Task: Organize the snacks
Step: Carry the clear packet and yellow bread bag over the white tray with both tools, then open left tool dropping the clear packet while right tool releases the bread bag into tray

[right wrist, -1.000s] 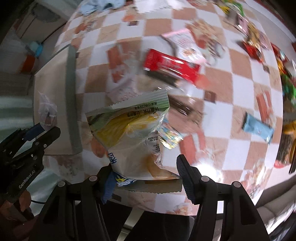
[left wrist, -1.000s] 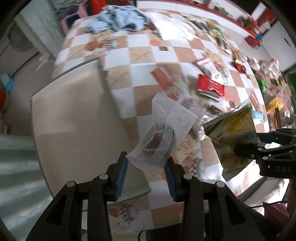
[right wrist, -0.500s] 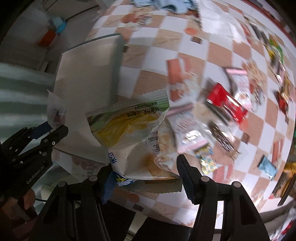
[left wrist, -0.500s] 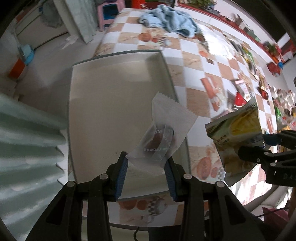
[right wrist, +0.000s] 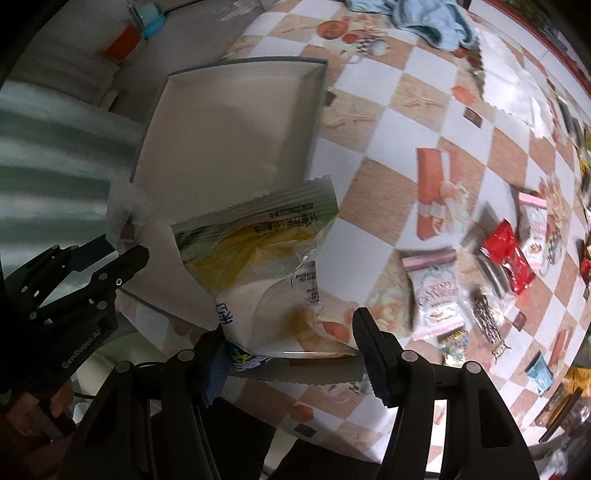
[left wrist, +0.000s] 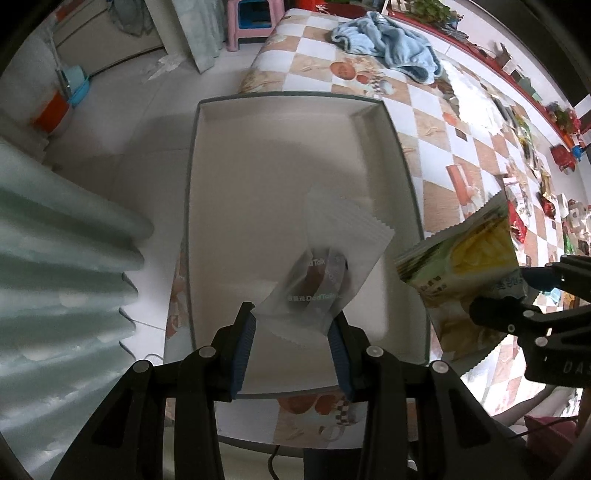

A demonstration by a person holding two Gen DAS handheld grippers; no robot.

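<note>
My left gripper (left wrist: 291, 347) is shut on a white translucent snack packet (left wrist: 325, 273), which hangs over the inside of an empty grey-rimmed box (left wrist: 258, 177). My right gripper (right wrist: 291, 347) is shut on a green and yellow snack bag (right wrist: 266, 266), held above the box's right edge (right wrist: 314, 122). In the left wrist view that bag (left wrist: 465, 266) and the right gripper (left wrist: 498, 295) show at the right. The left gripper (right wrist: 122, 254) with its white packet (right wrist: 125, 214) shows at the left of the right wrist view.
The box stands at the left end of a checkered tablecloth (right wrist: 388, 122). Several loose snack packets (right wrist: 506, 254) lie scattered to the right. A blue cloth (left wrist: 388, 40) is bunched at the far end. A pink stool (left wrist: 251, 18) and floor lie beyond the table.
Both grippers have carried their packets leftward, from over the scattered snacks to over the box. The box now fills the left wrist view. Neither grip has altered.
</note>
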